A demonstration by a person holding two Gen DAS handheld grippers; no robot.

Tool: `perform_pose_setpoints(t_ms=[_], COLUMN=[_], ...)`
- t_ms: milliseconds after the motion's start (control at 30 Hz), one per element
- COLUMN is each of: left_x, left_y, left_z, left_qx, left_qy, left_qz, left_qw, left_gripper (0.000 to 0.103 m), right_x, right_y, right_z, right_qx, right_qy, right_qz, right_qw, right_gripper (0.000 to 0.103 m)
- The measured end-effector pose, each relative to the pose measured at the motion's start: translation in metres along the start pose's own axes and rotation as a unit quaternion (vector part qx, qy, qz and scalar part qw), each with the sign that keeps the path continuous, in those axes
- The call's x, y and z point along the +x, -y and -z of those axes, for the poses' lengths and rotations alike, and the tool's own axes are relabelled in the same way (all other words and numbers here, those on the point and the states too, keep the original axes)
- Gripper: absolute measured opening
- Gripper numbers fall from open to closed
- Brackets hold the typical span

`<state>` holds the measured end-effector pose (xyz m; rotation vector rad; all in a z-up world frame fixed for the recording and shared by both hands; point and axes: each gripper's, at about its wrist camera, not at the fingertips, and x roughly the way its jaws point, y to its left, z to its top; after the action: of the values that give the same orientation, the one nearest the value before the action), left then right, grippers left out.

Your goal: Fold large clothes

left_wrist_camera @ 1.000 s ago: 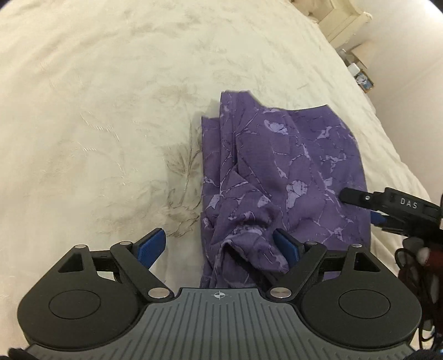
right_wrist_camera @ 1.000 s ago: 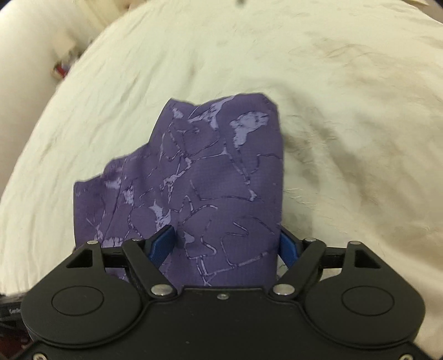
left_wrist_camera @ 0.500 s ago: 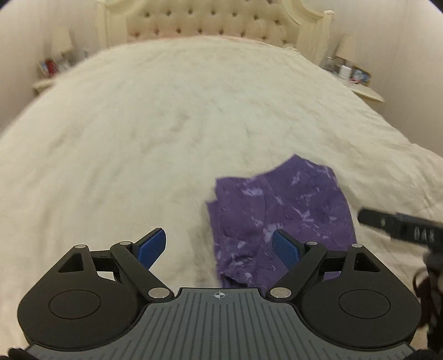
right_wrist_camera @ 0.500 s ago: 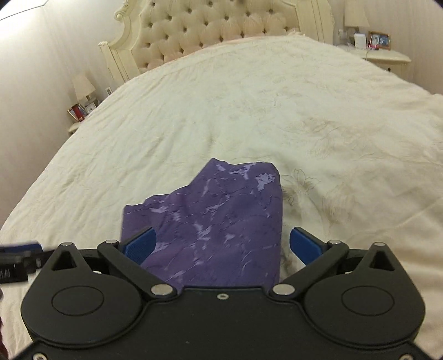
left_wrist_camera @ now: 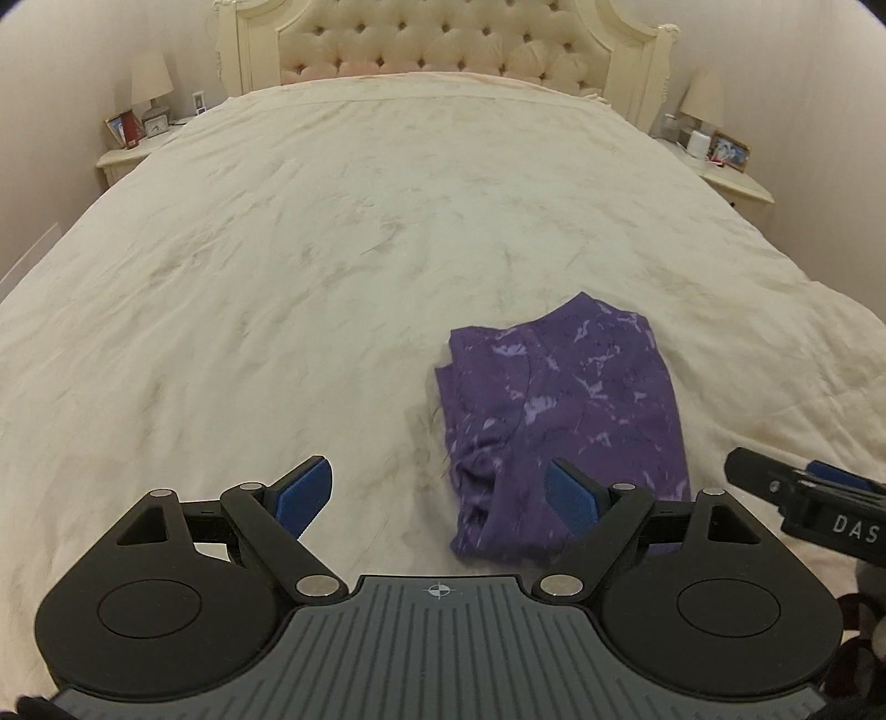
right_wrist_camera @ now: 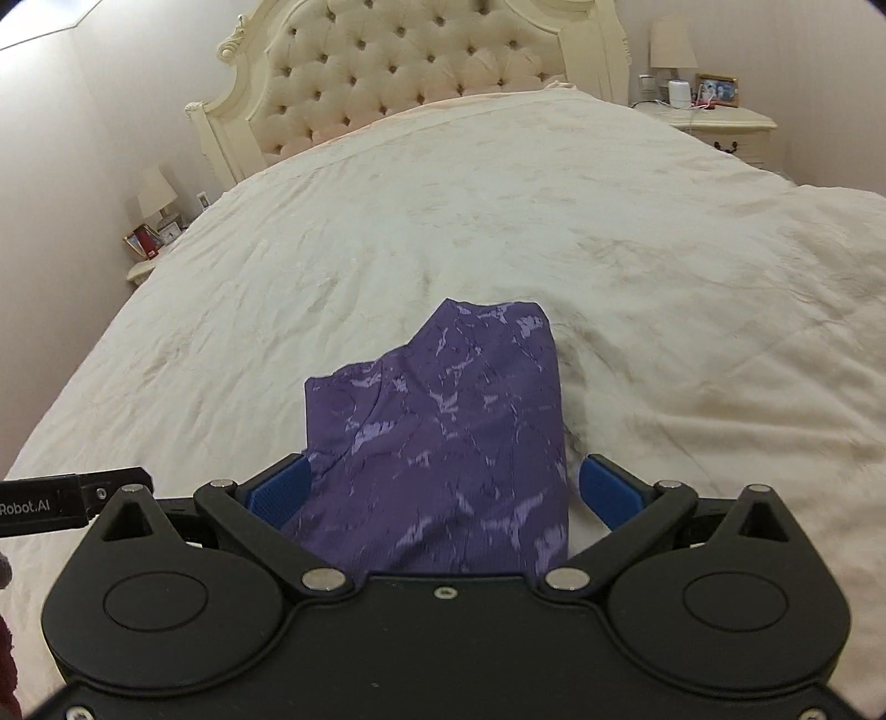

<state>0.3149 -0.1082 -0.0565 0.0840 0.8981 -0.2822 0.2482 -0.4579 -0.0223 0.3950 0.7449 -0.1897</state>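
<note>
A purple patterned garment point(left_wrist_camera: 565, 399) lies folded into a small stack on the cream bedspread point(left_wrist_camera: 332, 277), near the bed's foot. My left gripper point(left_wrist_camera: 437, 487) hovers above and just left of it, open, with nothing between its blue pads point(left_wrist_camera: 304, 493). The right gripper point(right_wrist_camera: 443, 487) hangs over the same garment point(right_wrist_camera: 443, 432) with its jaws spread wide; the cloth lies below them and the pads point(right_wrist_camera: 606, 490) do not touch it. Each view catches the other gripper at its edge: the right gripper point(left_wrist_camera: 803, 498) and the left gripper point(right_wrist_camera: 72, 498).
A tufted cream headboard point(left_wrist_camera: 437, 50) stands at the far end. Nightstands with lamps and picture frames flank the bed point(left_wrist_camera: 138, 138) point(left_wrist_camera: 725, 160). The bedspread stretches wide on all sides of the garment.
Both grippers have risen and drawn back from the garment, so the whole bed and headboard come into view. The right jaws have spread wider and no longer hug the cloth.
</note>
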Motion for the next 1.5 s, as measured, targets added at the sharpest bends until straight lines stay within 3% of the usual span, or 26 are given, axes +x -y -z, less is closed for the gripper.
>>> perform_pose_setpoints(t_ms=[200,400,633,1500], left_x=[-0.019,-0.025,-0.03,-0.036], left_y=[-0.002,-0.009,-0.011,-0.005], left_z=[0.022,0.034,0.044,0.067], left_qx=[0.039,0.026,0.026,0.022], left_qy=[0.013,-0.016,-0.029,-0.065], left_qz=[-0.033,0.003,0.014,0.027], left_qw=[0.9986,0.9995,0.9991,0.9973], left_gripper=[0.084,0.084,0.084,0.084], right_x=[-0.022,-0.036,-0.05,-0.078], right_y=[-0.014,-0.032,-0.046,-0.045], right_z=[0.015,0.03,0.042,0.055], right_qx=[-0.001,-0.017,-0.026,-0.004], right_qy=[0.0,-0.01,-0.017,-0.019], right_qz=[0.023,0.041,0.048,0.076], right_qw=[1.0,0.999,0.998,0.997], right_gripper=[0.102,0.102,0.102,0.102])
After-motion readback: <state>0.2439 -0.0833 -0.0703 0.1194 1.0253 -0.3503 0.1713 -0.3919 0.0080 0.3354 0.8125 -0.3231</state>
